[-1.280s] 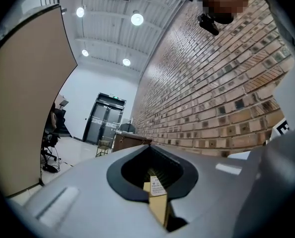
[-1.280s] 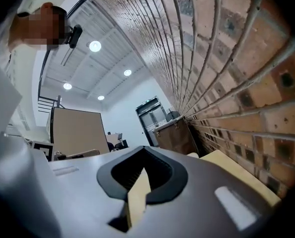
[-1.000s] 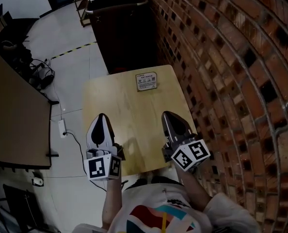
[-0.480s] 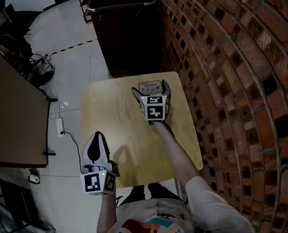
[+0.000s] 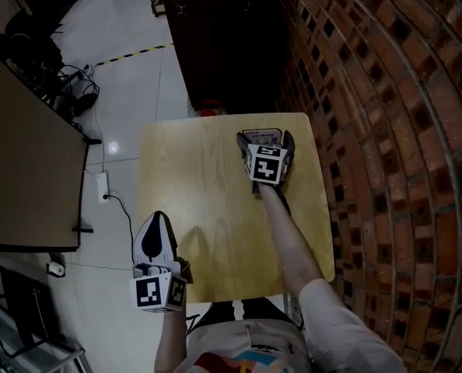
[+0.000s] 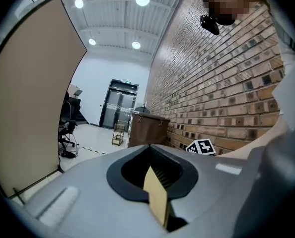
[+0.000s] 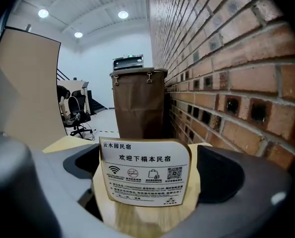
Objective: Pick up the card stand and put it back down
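The card stand (image 5: 260,135) is a small upright white sign with printed text and icons, standing at the far right of the wooden table (image 5: 200,185). My right gripper (image 5: 266,136) is stretched out to it, and its jaws are opening with the stand between them. In the right gripper view the card stand (image 7: 145,175) fills the gap between the two dark pads of the right gripper (image 7: 148,185), and neither pad presses on it. My left gripper (image 5: 159,221) hovers over the table's near left edge, shut and empty. Seen from its own camera, the left gripper (image 6: 152,168) has its jaws together.
A brick wall (image 5: 386,130) runs close along the table's right side. A dark brown bin (image 5: 223,37) stands just behind the table. At the left are a large desk (image 5: 21,162), cables and a power strip (image 5: 101,185) on the floor.
My right gripper has moved from the table's near edge to the card stand at the far side, and its jaws have gone from shut to wide around the stand. The left gripper has barely moved.
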A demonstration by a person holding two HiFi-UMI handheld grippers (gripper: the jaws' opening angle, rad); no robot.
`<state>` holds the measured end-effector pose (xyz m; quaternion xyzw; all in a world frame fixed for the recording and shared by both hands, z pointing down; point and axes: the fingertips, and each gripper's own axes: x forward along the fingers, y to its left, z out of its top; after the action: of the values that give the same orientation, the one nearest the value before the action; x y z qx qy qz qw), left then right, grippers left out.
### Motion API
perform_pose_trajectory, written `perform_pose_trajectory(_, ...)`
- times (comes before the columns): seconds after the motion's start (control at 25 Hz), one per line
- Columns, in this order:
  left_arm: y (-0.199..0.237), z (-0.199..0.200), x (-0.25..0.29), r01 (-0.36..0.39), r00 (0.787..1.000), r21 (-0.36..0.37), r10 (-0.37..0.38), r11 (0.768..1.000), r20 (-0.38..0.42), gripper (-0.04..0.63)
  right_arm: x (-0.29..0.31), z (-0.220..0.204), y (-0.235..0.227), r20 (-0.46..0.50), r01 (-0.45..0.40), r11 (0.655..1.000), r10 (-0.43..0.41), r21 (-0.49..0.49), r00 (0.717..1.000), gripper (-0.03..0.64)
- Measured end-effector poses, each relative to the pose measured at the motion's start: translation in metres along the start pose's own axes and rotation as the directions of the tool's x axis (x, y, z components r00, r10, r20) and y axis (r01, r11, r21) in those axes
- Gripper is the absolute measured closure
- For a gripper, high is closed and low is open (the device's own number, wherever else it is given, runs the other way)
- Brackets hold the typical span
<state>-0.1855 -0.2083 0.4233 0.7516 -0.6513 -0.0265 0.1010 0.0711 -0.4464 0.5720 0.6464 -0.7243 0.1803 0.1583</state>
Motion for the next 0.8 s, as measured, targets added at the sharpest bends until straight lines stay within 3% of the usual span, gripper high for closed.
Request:
perform_pose_trajectory(0.24, -0.002, -0.003, 0.009, 0.014, 1.000, -0.003, -0.014, 1.000, -0.008, 0.589, 0.008, -0.008, 0.003, -0.013, 0.010, 1.000, -0.010, 0.027, 1.000, 0.041)
perform_pose_trajectory(0.8, 0.017, -0.011, 0.005, -0.031, 0.999, -0.029, 0.030, 0.999, -0.025, 0.589, 0.014, -0.005, -0.001, 0.026, 0.004, 1.000, -0.004, 0.004, 1.000, 0.041)
